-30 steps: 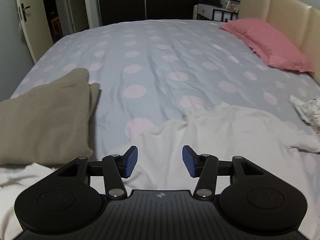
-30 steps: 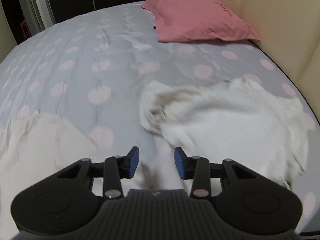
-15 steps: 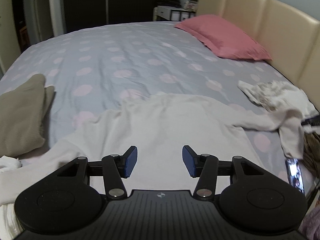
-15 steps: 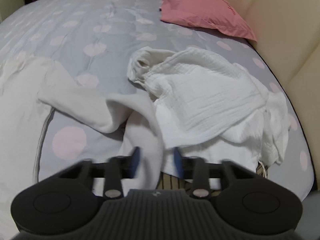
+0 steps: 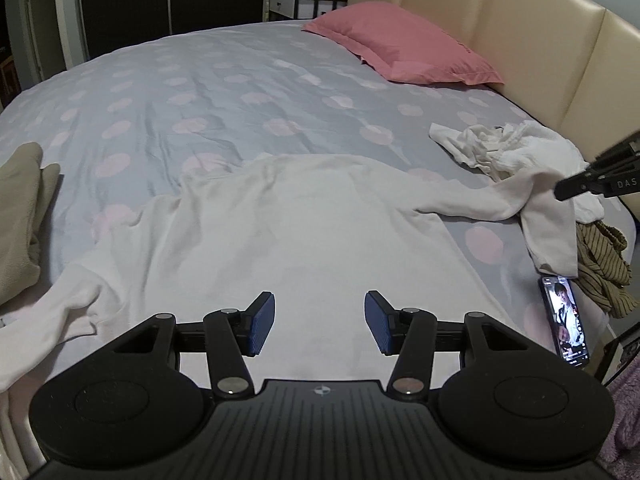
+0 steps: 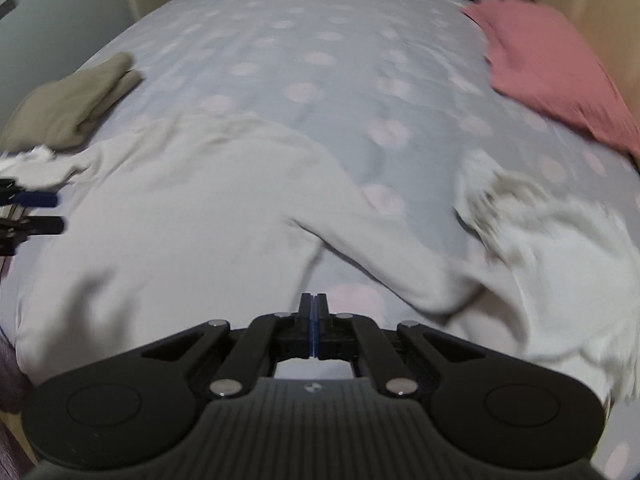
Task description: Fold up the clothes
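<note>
We hold our left gripper (image 5: 319,323) apart over the white top (image 5: 280,240) to flatten it, our right gripper (image 6: 314,312) together, empty.

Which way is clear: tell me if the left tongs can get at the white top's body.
Probably yes. The left tongs hang open right over the white top, spread flat on the bed, with nothing lying between them.

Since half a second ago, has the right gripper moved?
Yes, leftward. In its own view the crumpled white pile, dead ahead before, now sits right of the right gripper, and the folded tan garment has entered at left.
</note>
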`<state>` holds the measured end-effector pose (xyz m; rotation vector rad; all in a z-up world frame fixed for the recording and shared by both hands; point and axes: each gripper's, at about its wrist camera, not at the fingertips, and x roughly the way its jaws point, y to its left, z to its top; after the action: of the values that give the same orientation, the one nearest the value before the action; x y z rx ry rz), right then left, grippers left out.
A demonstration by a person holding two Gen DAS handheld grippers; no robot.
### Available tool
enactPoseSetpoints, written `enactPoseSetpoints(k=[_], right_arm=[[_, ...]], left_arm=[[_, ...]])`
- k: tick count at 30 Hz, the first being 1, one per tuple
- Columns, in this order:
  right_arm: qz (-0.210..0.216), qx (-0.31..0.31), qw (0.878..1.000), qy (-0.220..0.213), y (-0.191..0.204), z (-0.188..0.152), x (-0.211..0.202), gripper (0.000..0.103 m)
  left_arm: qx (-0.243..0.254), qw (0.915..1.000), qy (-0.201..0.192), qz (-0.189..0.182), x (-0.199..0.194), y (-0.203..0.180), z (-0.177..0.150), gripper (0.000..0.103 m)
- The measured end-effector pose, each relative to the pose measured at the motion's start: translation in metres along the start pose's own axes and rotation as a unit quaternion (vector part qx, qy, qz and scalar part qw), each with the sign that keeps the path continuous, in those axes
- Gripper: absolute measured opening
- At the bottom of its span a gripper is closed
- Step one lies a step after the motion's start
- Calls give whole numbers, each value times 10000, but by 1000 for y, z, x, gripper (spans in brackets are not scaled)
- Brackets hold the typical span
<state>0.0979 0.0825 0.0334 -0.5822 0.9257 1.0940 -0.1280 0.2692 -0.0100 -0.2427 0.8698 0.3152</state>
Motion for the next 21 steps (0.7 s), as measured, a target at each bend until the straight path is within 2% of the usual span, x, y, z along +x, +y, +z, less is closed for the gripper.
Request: enactPoseSetpoints(k=[1, 5, 10, 12, 14, 18, 21], right_arm=[[44, -133, 9999, 7, 9, 3, 1, 5], [291, -464, 9975, 436, 27, -9, 22, 6], [671, -1043, 9869, 1033, 47, -46, 45, 8], [844, -1355, 9790, 1265, 57, -64, 51, 15], [912, -1629, 9717, 1447, 65, -80, 55, 31], [1129, -1750, 9609, 1822, 66, -106, 60, 35], [1287, -1838, 9521, 2077, 64, -124, 63, 46]], left_arm=[[21, 10000, 9, -18, 0, -1, 0, 48], [78, 9999, 53, -36, 0, -1, -3, 48], [34, 9999, 165, -24, 1, 5, -9, 48], [25, 9998, 207, -2, 2, 6, -12, 48], [3, 9997, 235, 7, 2, 8, -14, 48], [-25, 9997, 249, 12, 1, 11, -17, 48], [-12, 9996, 267, 3, 1, 11, -19, 48]])
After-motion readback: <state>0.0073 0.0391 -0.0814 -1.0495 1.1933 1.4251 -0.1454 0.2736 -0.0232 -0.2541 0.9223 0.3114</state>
